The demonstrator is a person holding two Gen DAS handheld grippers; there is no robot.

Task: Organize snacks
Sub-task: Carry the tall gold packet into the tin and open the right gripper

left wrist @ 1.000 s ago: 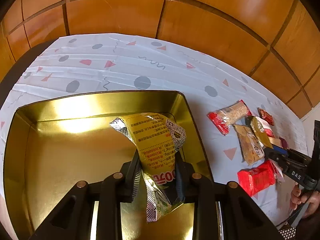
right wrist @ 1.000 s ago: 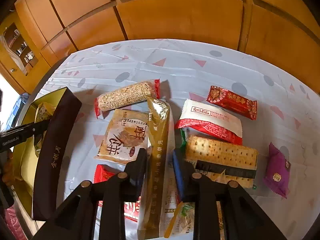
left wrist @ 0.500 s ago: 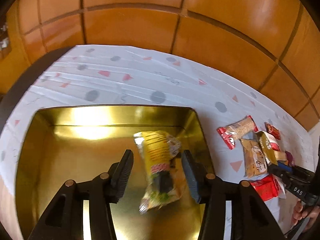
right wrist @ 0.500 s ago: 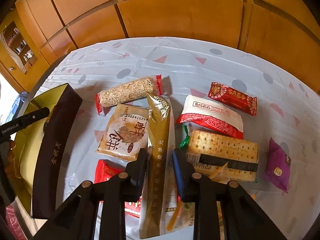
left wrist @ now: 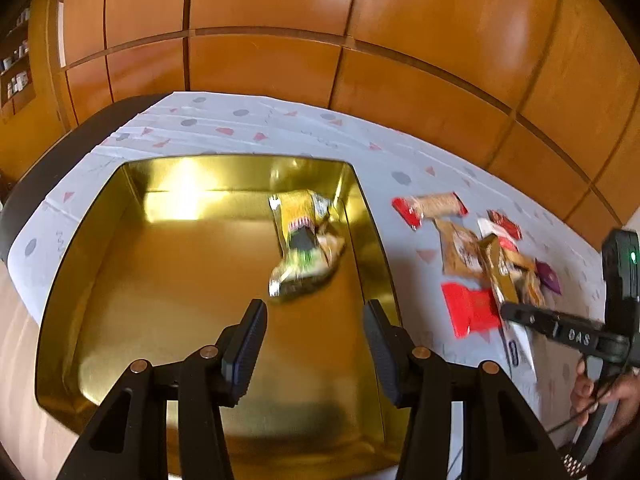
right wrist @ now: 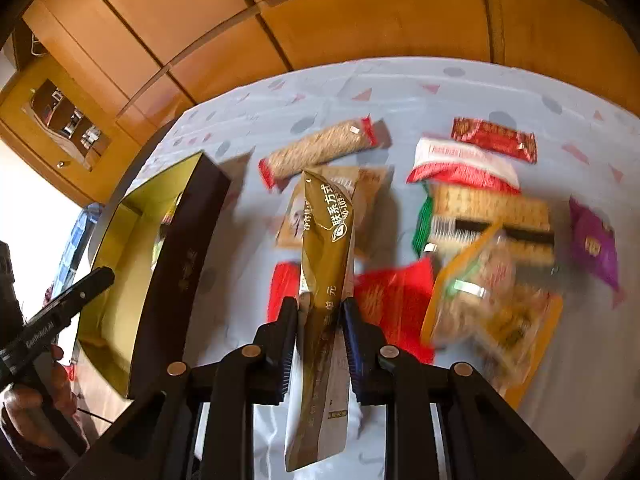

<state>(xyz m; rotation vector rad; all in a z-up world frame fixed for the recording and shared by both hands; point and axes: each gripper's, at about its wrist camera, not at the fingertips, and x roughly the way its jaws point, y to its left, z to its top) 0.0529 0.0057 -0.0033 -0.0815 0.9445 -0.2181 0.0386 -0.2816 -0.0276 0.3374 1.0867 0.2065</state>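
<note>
A yellow packet lies in the gold tin, centre frame — the left tool gapes empty. The right tool is clamped on an olive packet, probably bound for the tin.

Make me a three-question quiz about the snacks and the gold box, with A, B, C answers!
1. Where is the yellow snack packet?
A. inside the gold tin
B. on the tablecloth
C. in the left gripper

2. What colour is the small packet farthest right on the tablecloth?
A. blue
B. purple
C. white

3. The right gripper is:
A. open, empty
B. out of sight
C. shut on the long gold packet

Answers: 1 A, it lies on the tin's floor; 2 B, its wrapper is purple; 3 C, both pads press the packet.
</note>
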